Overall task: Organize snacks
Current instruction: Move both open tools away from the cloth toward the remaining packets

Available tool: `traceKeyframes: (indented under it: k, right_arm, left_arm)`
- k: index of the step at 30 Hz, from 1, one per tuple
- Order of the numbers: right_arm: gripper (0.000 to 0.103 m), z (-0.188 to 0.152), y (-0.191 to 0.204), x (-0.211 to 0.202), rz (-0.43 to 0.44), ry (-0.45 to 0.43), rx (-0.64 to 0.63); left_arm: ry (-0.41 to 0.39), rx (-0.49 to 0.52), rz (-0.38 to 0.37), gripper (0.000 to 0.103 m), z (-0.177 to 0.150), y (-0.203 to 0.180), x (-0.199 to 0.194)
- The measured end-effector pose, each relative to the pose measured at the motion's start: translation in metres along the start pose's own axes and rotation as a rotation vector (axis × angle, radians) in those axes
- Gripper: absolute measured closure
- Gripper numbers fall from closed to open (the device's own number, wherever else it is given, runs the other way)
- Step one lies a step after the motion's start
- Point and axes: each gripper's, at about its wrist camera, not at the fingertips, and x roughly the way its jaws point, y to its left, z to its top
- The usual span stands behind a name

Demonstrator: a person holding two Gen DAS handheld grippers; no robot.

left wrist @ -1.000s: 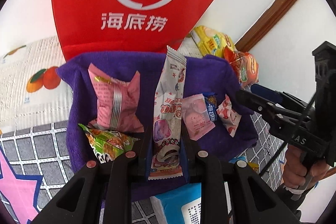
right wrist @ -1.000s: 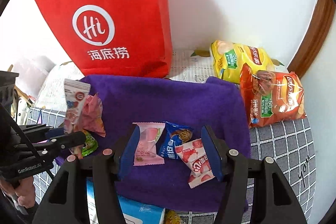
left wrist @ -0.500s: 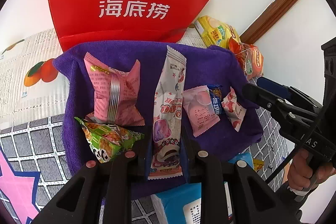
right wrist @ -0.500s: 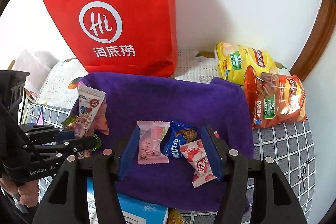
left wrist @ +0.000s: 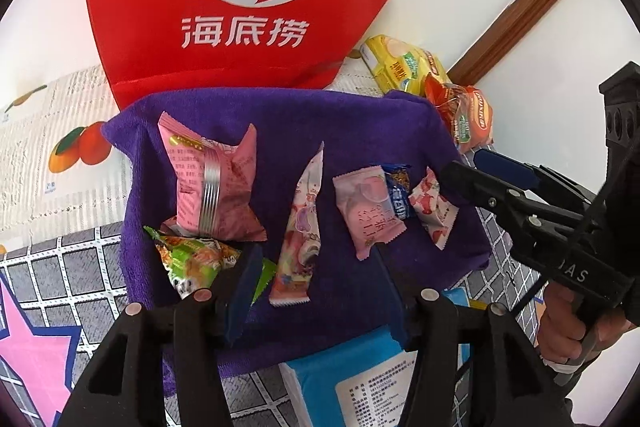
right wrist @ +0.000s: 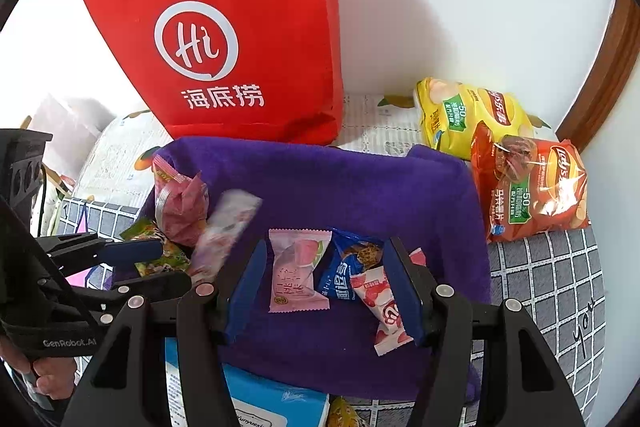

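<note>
Left hand-held gripper [left wrist: 316, 279] just sprung open, long wrapper [left wrist: 300, 227] released and lying between the parted jaws at centre frame on the purple towel [left wrist: 360, 131]. Right hand-held gripper [right wrist: 328, 287] held apart too, gripping nothing, framing pink packet [right wrist: 296, 271], blue packet [right wrist: 344, 267] and strawberry packet [right wrist: 380, 307] low in frame.

Red bag [right wrist: 240, 39] blocks behind; purple towel's [right wrist: 360, 187] middle lies bare.
</note>
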Motion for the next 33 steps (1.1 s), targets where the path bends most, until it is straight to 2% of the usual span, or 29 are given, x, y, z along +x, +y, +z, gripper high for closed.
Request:
traceKeyframes:
  k: [9, 16, 22, 28, 33]
  right_arm:
    - [0.043, -0.01, -0.005, -0.038, 0.004, -0.08, 0.072]
    - [0.043, -0.036, -0.001, -0.06, -0.04, -0.079, 0.095]
    - [0.043, -0.063, 0.002, -0.074, -0.014, -0.063, 0.151]
    - [0.043, -0.088, -0.001, -0.102, -0.067, -0.09, 0.192]
    - [0.043, -0.11, -0.012, -0.121, -0.098, -0.094, 0.246]
  left_arm:
    - [-0.037, 0.001, 0.011, 0.045, 0.0, -0.001, -0.023]
    - [-0.094, 0.054, 0.03, 0.042, -0.003, -0.018, -0.049]
    - [-0.15, 0.1, 0.032, 0.041, -0.008, -0.034, -0.078]
    - [-0.2, 0.127, 0.052, 0.041, -0.015, -0.045, -0.1]
    - [-0.216, 0.133, -0.007, 0.041, -0.02, -0.053, -0.115]
